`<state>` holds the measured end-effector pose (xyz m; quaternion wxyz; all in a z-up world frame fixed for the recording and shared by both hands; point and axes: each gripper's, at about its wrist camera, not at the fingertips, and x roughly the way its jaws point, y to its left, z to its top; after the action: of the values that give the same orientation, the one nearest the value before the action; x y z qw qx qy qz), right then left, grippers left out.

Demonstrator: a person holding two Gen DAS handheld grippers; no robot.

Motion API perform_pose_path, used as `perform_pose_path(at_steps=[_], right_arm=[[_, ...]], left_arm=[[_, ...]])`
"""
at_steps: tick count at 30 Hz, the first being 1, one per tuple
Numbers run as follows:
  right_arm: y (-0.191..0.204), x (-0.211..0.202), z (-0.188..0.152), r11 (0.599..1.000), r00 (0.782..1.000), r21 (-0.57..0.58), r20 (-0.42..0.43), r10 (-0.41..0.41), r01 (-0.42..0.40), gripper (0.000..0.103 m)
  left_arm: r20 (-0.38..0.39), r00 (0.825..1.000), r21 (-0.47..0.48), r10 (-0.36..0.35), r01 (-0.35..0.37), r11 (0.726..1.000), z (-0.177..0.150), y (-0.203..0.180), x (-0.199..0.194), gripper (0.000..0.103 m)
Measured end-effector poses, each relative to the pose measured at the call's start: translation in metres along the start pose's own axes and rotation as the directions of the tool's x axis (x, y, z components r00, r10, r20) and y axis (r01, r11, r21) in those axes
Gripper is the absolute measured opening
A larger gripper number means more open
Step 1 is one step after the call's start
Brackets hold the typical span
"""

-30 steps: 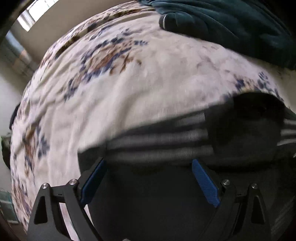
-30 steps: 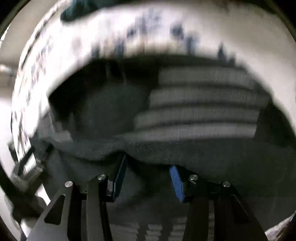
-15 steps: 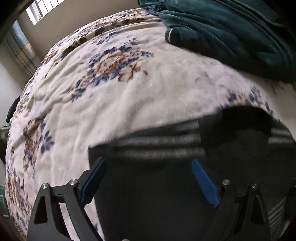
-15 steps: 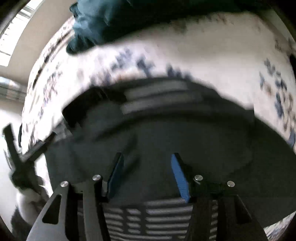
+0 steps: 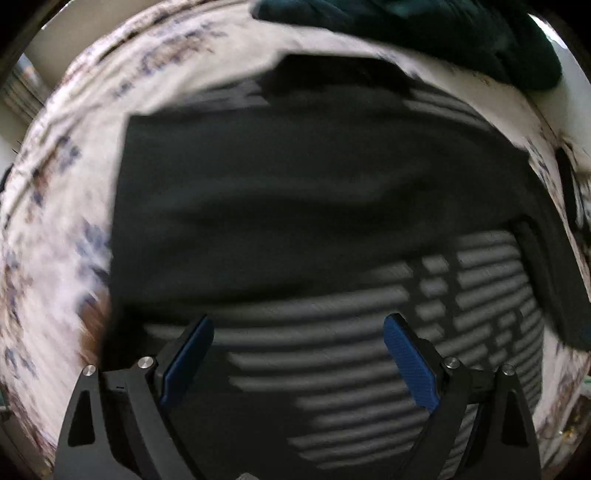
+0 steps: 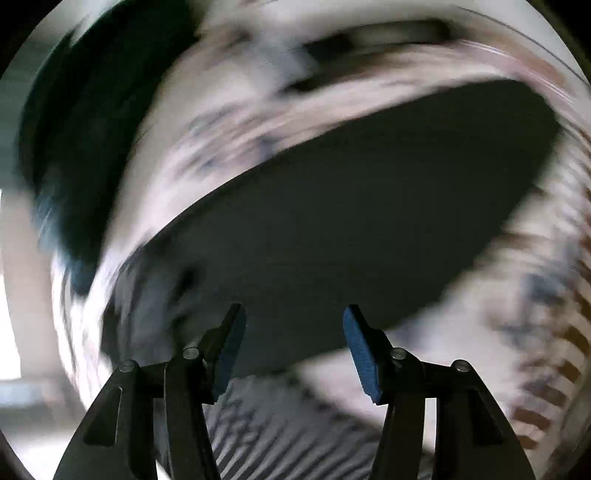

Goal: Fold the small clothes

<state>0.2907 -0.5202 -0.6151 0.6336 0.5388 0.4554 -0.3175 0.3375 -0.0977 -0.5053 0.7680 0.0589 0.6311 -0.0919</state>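
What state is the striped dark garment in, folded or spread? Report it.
Folded, at least partly: a plain dark panel of the striped dark garment overlaps its striped part on the floral bedspread.

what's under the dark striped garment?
The striped garment lies on a floral bedspread, which shows all around it. Whatever is directly beneath the cloth is covered.

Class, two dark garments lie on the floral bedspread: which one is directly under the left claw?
The black top with grey stripes; it lies flat below the left claw. The teal garment is bunched at the bed's far edge.
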Motion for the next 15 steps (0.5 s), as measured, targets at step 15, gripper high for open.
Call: perform_pose_path(at_steps=[15], right_arm=[[-0.256, 0.002, 0.118, 0.804, 0.909, 0.492, 0.393, 0.138, -0.335, 0.058]], left_arm=[[-0.09, 0.996, -0.105, 0.011, -0.021, 0.994, -0.027, -0.055, 0.072, 0.103]])
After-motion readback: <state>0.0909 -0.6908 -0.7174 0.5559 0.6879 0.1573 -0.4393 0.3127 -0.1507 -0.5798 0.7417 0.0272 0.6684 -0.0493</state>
